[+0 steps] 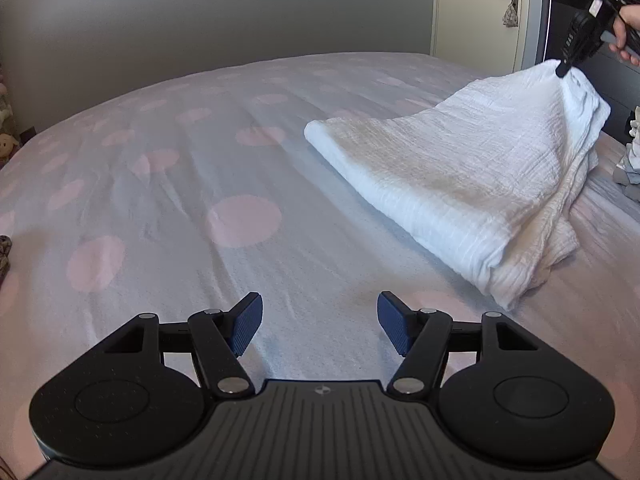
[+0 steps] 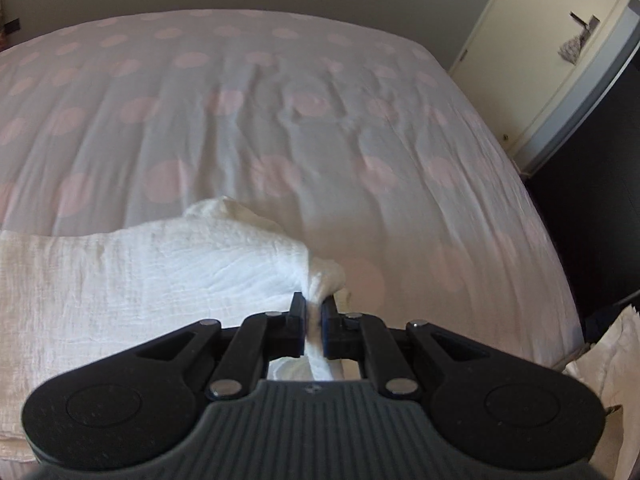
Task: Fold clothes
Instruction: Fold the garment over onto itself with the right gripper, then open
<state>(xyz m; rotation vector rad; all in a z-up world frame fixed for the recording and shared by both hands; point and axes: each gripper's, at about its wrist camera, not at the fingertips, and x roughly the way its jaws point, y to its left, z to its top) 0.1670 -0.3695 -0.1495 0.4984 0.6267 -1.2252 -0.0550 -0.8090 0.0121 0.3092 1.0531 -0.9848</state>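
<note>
A white crinkled cloth (image 1: 460, 176) lies partly folded on the bed, right of centre in the left wrist view. My right gripper (image 1: 562, 71) pinches its far right corner and lifts it, so the cloth rises like a tent. In the right wrist view the right gripper (image 2: 314, 304) is shut on that bunched corner of the cloth (image 2: 160, 272), which spreads out to the left. My left gripper (image 1: 320, 316) is open and empty, low over the bedsheet, left of the cloth's near end.
The bed (image 1: 168, 168) has a pale sheet with pink dots. A door (image 1: 476, 8) with a handle stands at the back right. Other clothes (image 1: 632, 160) lie at the right edge. The bed's right edge (image 2: 560, 272) drops to a dark floor.
</note>
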